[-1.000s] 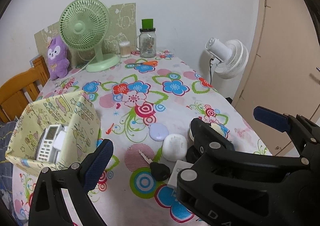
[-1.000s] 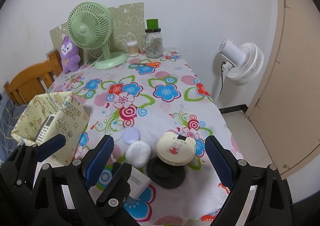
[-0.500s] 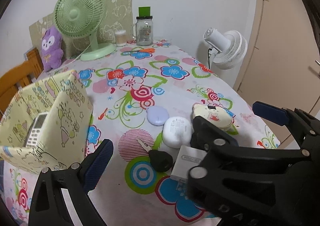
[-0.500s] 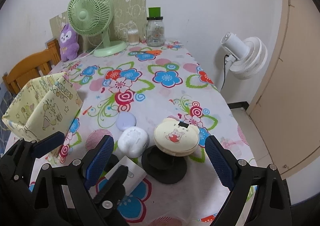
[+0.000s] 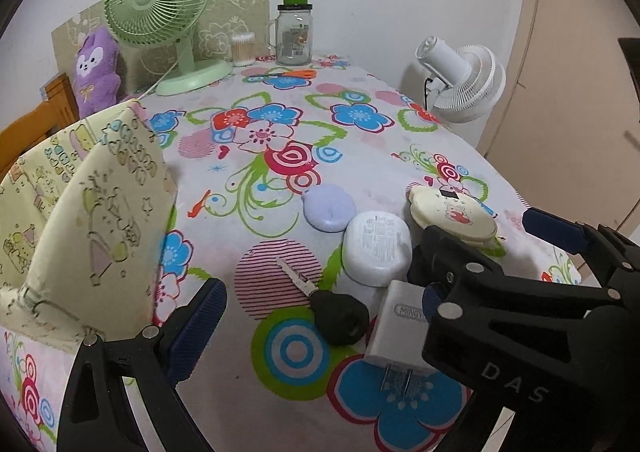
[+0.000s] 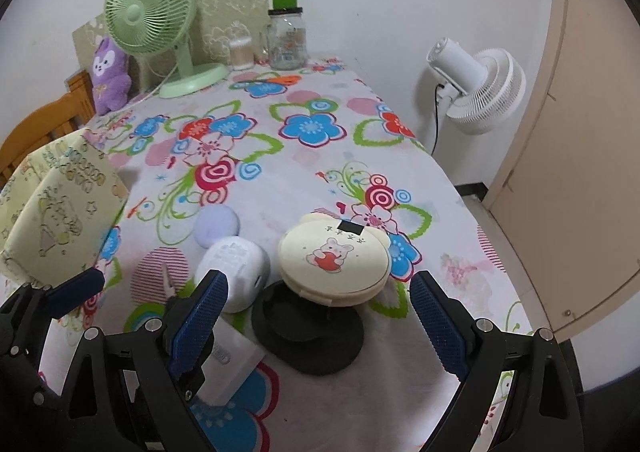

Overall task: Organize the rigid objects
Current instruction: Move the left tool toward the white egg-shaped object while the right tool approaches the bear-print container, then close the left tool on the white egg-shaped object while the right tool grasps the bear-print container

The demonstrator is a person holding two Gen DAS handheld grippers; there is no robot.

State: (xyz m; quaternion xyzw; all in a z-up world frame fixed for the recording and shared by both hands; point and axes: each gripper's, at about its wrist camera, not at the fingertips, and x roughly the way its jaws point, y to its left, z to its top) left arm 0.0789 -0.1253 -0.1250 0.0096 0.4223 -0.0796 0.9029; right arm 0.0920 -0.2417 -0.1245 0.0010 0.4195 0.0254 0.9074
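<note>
Small items lie near the front of the floral tablecloth: a black-headed key, a white plug charger, a white oval case, a lilac round case and a cream bear-print mirror on a black round stand. A yellow patterned fabric bin stands at the left. My left gripper is open, low over the key and charger. My right gripper is open, its fingers either side of the mirror and stand. The right gripper crosses the left wrist view and hides part of the charger.
At the back of the table stand a green desk fan, a purple plush toy, a glass jar with a green lid, a cotton-swab tub and orange scissors. A white floor fan stands right of the table, a wooden chair left.
Both grippers have moved forward and down toward the small items, which now look larger and closer. The bin's inside has dropped out of sight. Both grippers stay open.
</note>
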